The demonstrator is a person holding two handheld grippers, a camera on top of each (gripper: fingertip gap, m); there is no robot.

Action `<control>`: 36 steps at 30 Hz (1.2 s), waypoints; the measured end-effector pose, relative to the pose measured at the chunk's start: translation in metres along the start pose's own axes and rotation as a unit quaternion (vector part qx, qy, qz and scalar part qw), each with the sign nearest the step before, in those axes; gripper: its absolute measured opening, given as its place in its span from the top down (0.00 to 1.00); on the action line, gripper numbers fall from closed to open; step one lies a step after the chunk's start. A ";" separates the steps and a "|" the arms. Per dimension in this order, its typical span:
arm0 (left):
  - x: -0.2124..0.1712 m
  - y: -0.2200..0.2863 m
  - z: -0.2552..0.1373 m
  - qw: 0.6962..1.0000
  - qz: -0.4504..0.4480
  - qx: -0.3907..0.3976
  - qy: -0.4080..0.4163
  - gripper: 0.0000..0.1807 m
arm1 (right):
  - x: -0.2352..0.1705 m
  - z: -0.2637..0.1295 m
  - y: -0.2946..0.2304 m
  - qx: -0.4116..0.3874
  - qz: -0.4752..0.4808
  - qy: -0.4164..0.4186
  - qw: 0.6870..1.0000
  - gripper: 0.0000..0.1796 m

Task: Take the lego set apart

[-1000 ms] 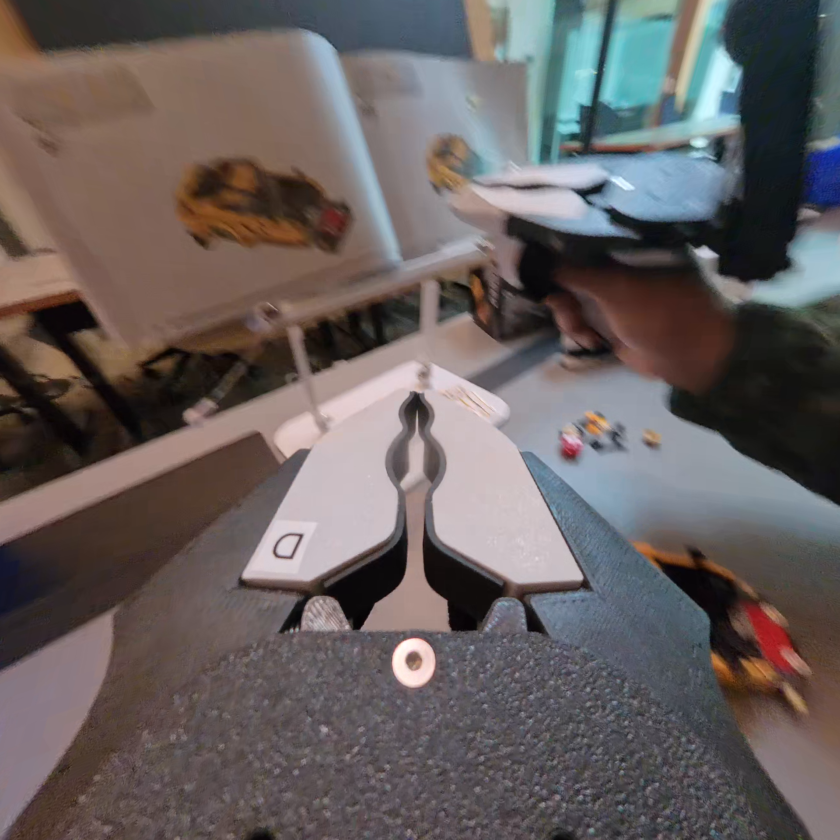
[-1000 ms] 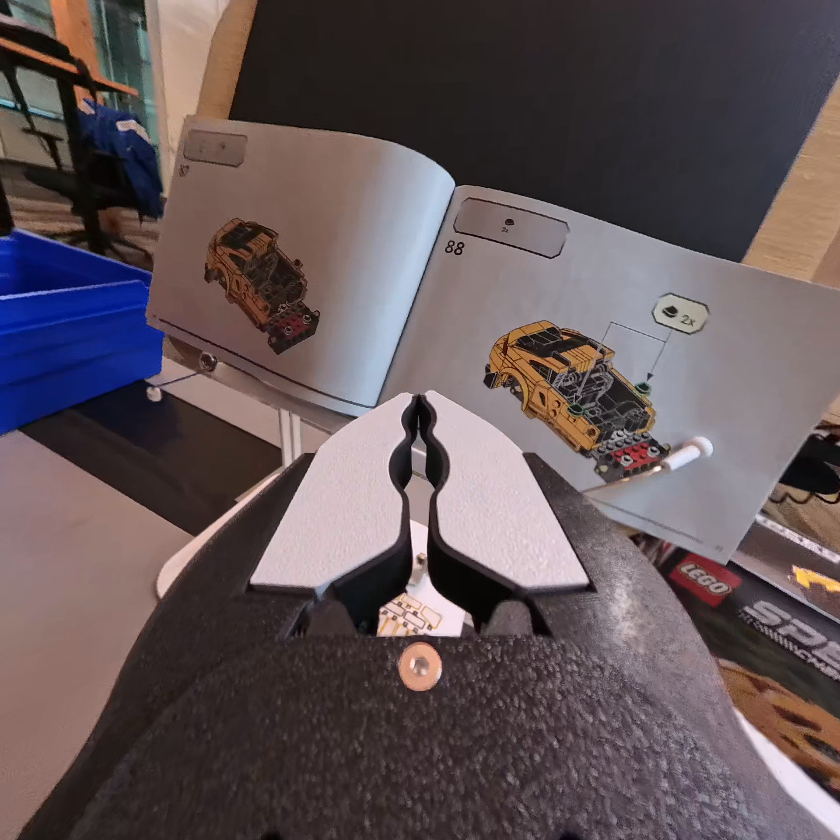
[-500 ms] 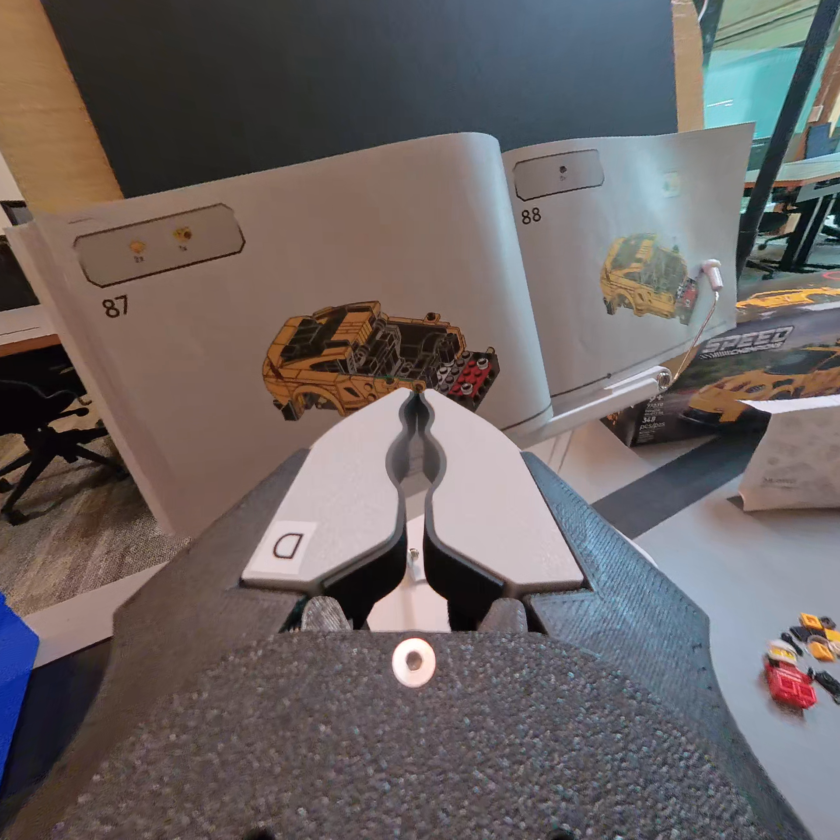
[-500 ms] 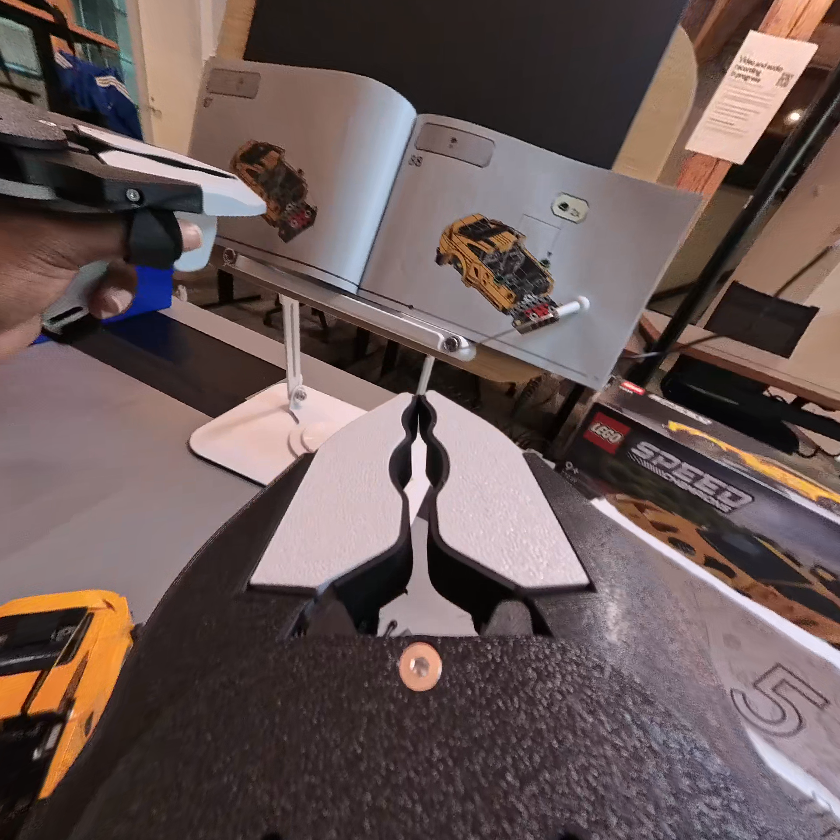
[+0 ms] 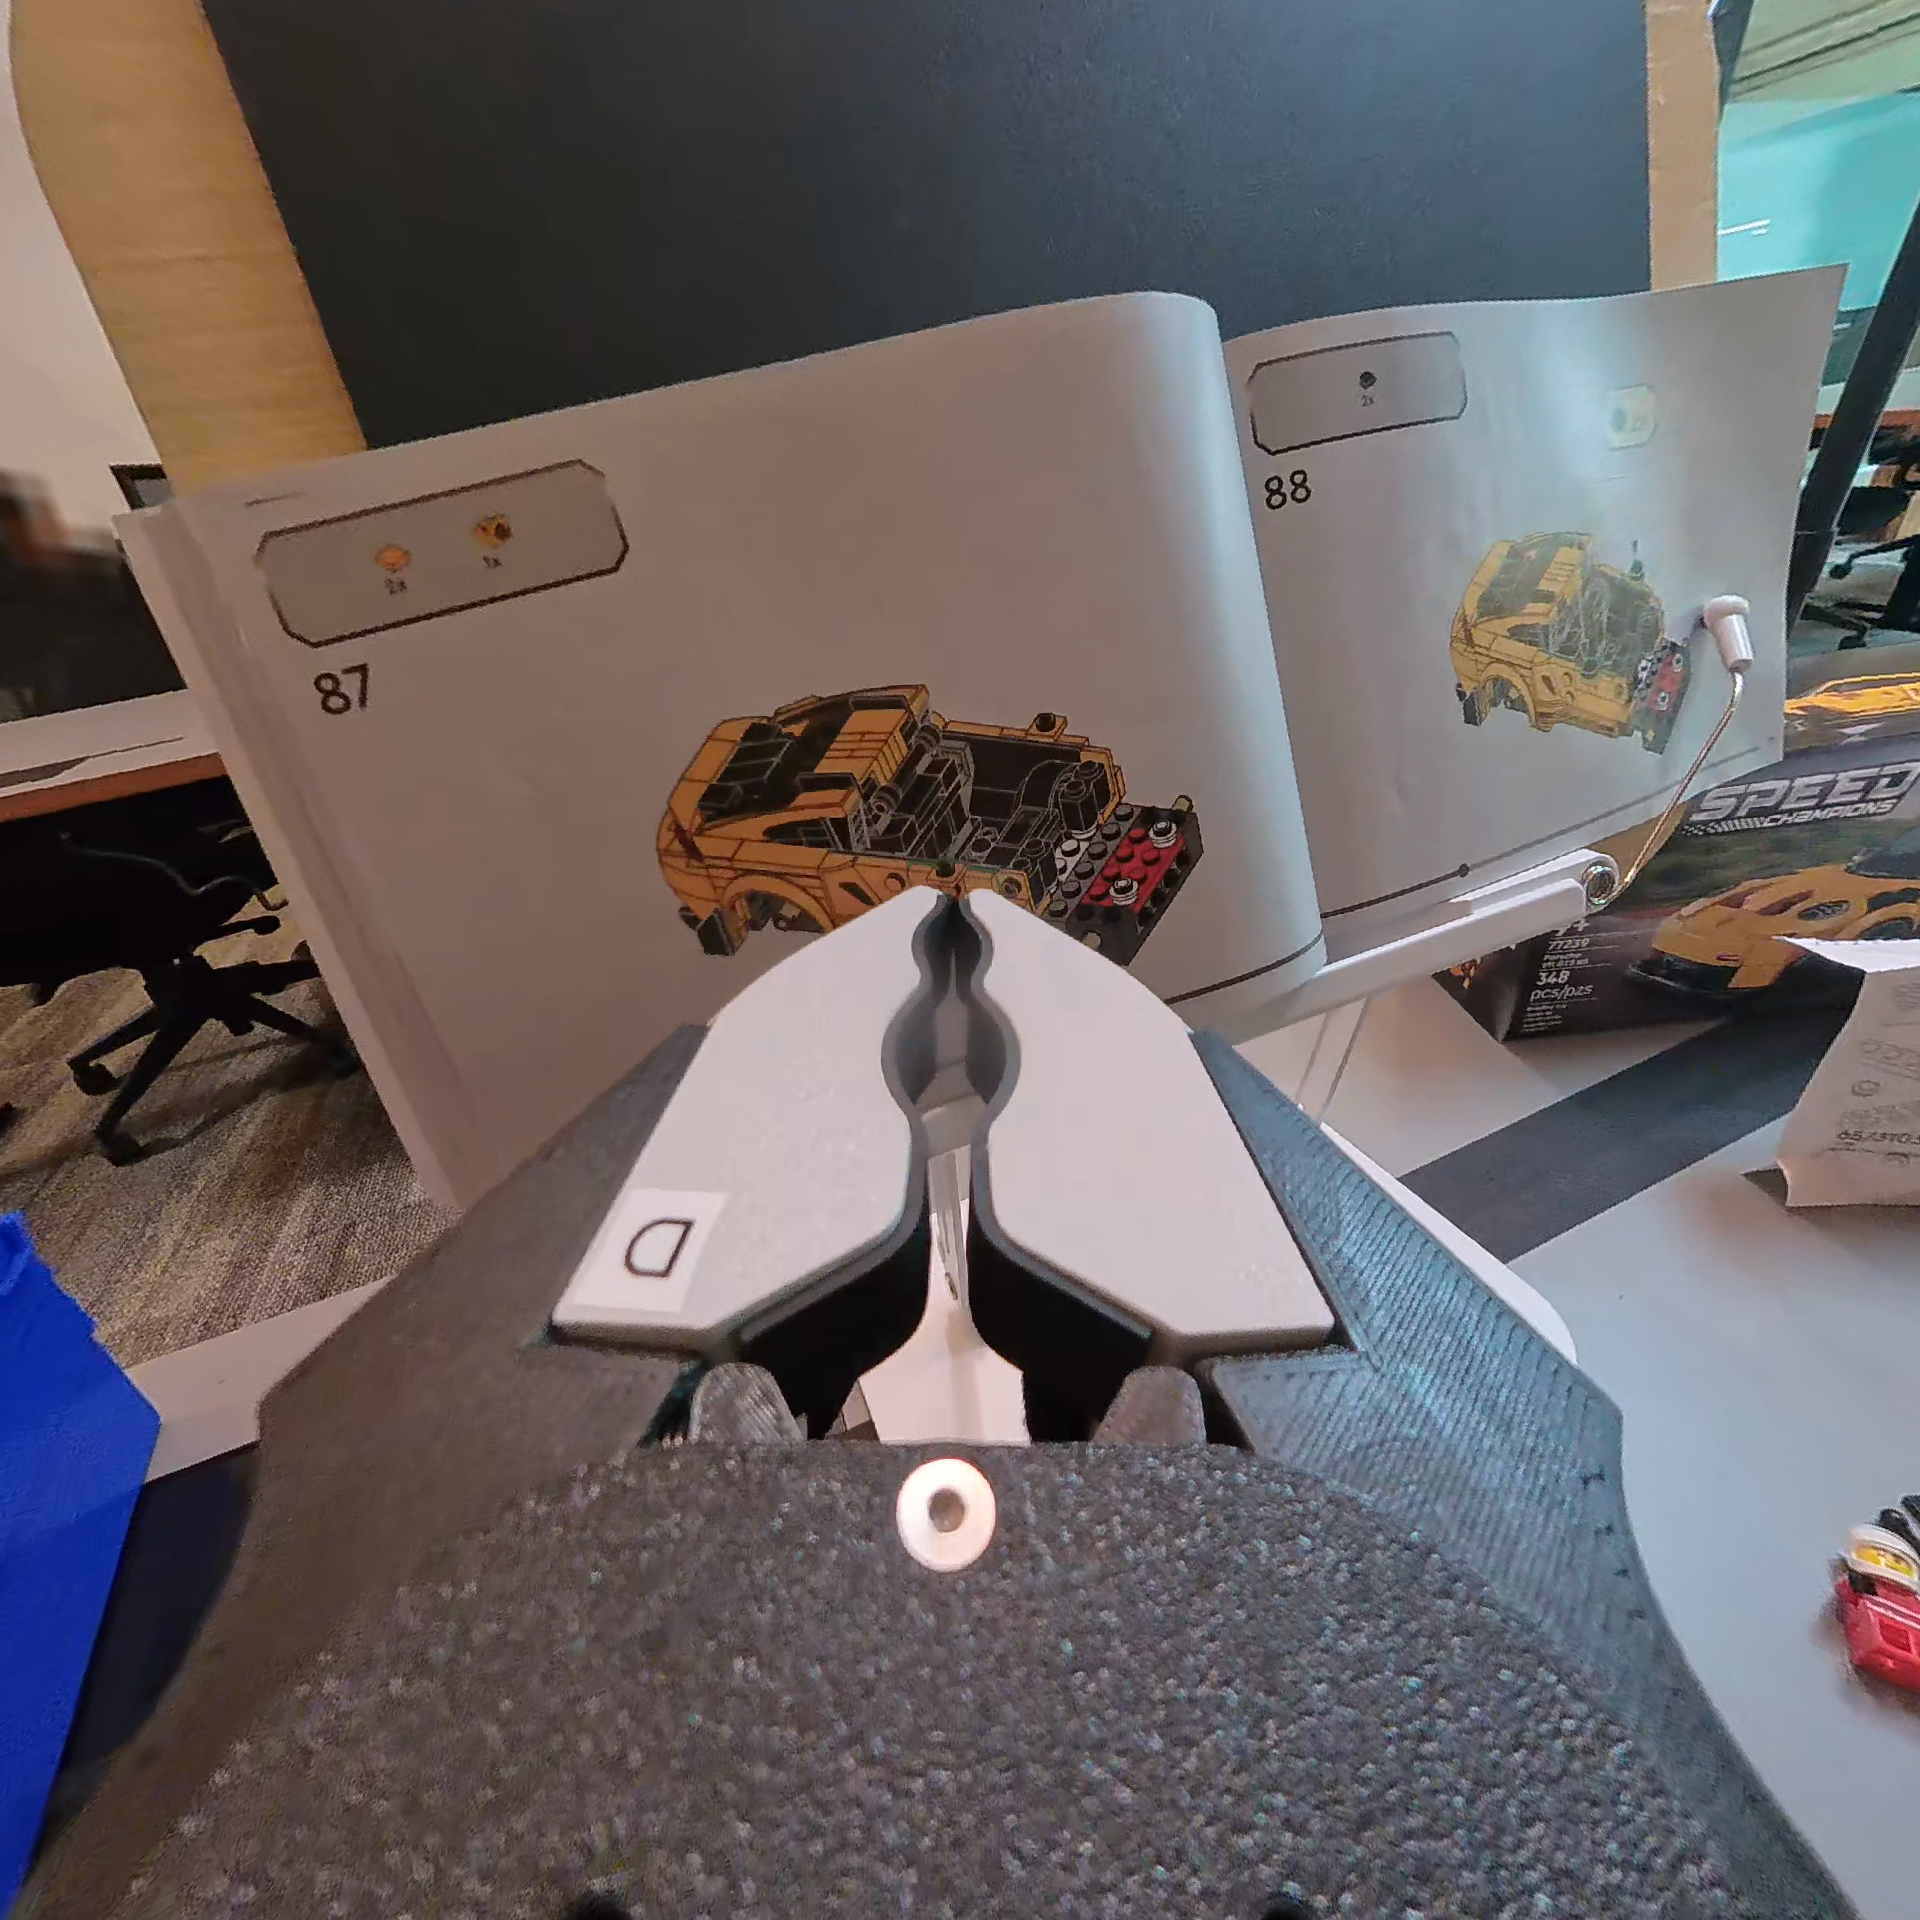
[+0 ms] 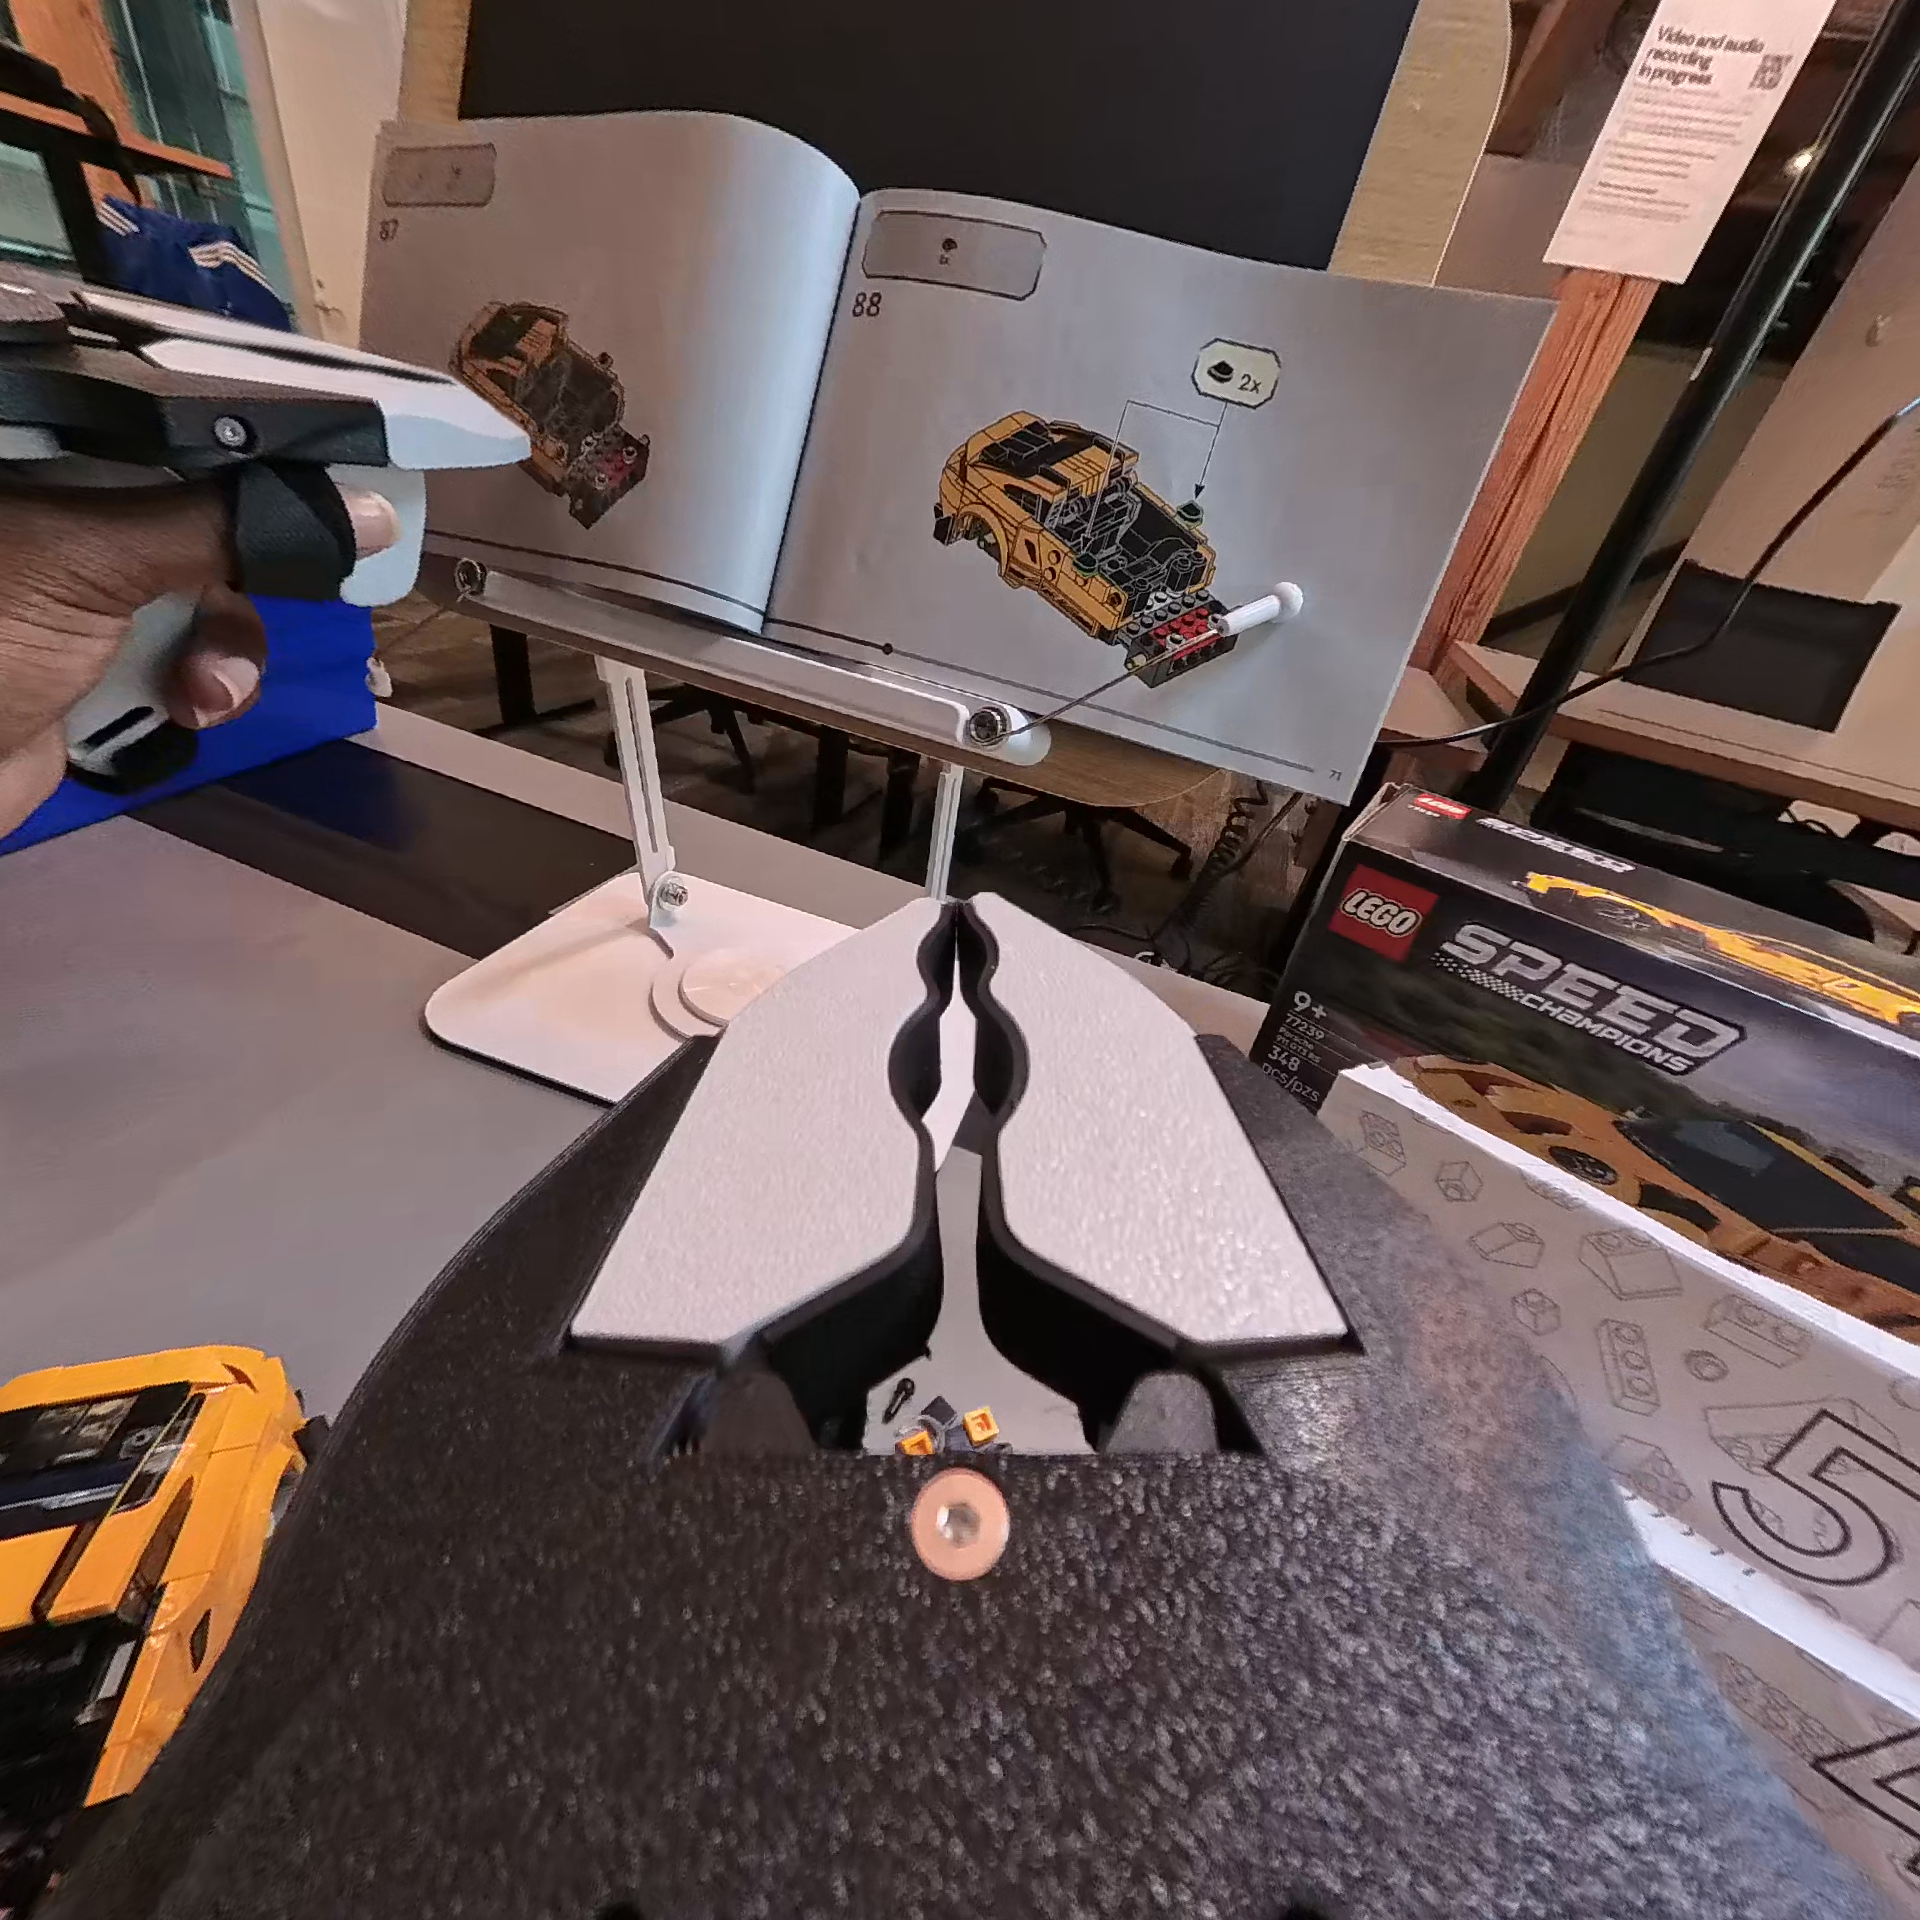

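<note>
The yellow and black lego car (image 6: pixel 114 1538) sits on the grey table at the lower left of the right wrist view, partly cut off. My right gripper (image 6: pixel 956 914) is shut and empty, held above the table to the car's right. Small loose yellow pieces (image 6: pixel 951 1432) show under its jaws. My left gripper (image 5: pixel 951 909) is shut and empty, pointing at the open instruction booklet (image 5: pixel 790 665). It also shows in the right wrist view (image 6: pixel 499 442), held in a hand at the upper left. A few loose red and white pieces (image 5: pixel 1886 1631) lie at the left wrist view's right edge.
The booklet rests on a white stand (image 6: pixel 582 997) at the table's back. The black lego box (image 6: pixel 1621 1029) and a white paper bag (image 6: pixel 1704 1351) lie to the right. A second paper bag (image 5: pixel 1860 1091) lies near the box. Blue bins (image 5: pixel 52 1558) stand at the left. Tip to tip, the grippers are about 25 cm apart.
My left gripper has swung left from the table and car to face the booklet and steadied there. My right gripper has pulled back and tilted down, bringing the car and table into view.
</note>
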State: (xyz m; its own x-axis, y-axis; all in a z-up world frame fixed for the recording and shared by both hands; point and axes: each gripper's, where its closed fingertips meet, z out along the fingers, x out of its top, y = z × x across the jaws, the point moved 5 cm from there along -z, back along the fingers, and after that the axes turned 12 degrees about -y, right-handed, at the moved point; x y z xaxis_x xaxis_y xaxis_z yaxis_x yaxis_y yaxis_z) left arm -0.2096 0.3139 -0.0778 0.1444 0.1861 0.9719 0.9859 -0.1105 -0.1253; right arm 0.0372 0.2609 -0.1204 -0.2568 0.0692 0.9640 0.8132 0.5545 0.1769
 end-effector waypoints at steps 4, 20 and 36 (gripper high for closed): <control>0.001 0.001 -0.002 1.000 -0.001 0.004 0.005 1.00 | 0.001 -0.001 0.003 -0.001 0.007 0.003 1.000 1.00; 0.054 -0.064 -0.018 0.996 -0.044 0.062 0.046 1.00 | 0.000 -0.003 0.010 -0.006 0.013 0.004 1.000 1.00; 0.038 -0.070 -0.017 0.995 -0.065 0.065 0.039 1.00 | -0.004 -0.003 0.014 -0.006 0.014 0.001 1.000 0.99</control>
State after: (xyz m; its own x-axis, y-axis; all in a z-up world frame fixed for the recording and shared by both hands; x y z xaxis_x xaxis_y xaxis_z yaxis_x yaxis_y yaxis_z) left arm -0.2742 0.3120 -0.0290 0.0130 0.1136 0.9934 0.9992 0.0369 -0.0173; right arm 0.0515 0.2656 -0.1213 -0.2323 0.0822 0.9692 0.8260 0.5428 0.1519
